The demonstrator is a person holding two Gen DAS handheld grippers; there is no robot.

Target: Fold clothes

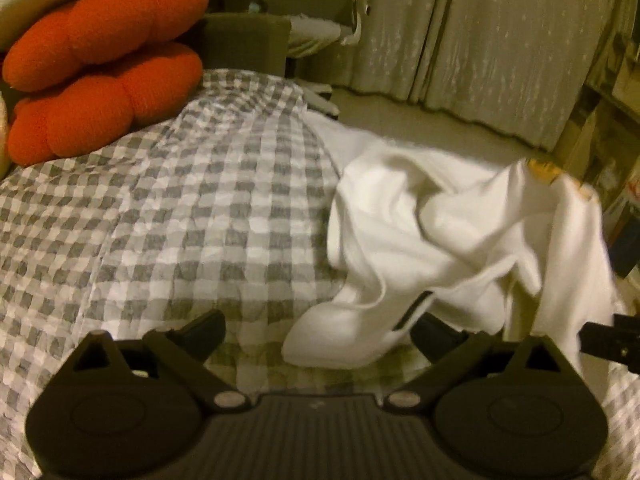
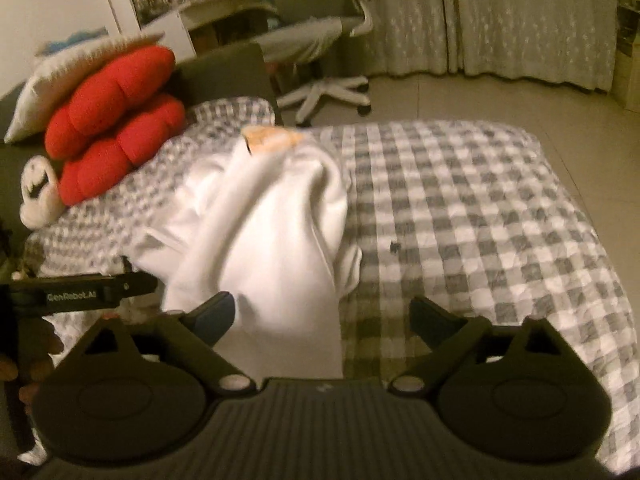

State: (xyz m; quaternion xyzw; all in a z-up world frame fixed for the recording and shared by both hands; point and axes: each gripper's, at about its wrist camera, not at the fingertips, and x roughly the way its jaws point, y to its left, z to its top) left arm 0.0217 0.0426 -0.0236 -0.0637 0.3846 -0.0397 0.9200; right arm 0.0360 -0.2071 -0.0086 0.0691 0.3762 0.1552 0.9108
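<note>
White garment bunched on the checked bed, both our grippers spread wide.

We see the bed (image 2: 480, 208), under its grey-and-white checked cover, filling most of both views, with curtains (image 2: 500, 20) and a swivel chair (image 2: 324, 40) beyond its far edge. Two red cushions (image 1: 104, 68) are stacked at the bed's far left corner, a pale pillow (image 2: 60, 80) leaning on top of them. The white garment (image 2: 272, 232) lies crumpled in a heap near the middle of the bed, an orange patch (image 2: 268, 138) at its far end, its near folds draping toward us. Our left gripper (image 1: 320, 332) stands wide, cloth over its right finger but not pinched. Our right gripper (image 2: 320, 320) is also wide, cloth beside its left finger, unheld.
</note>
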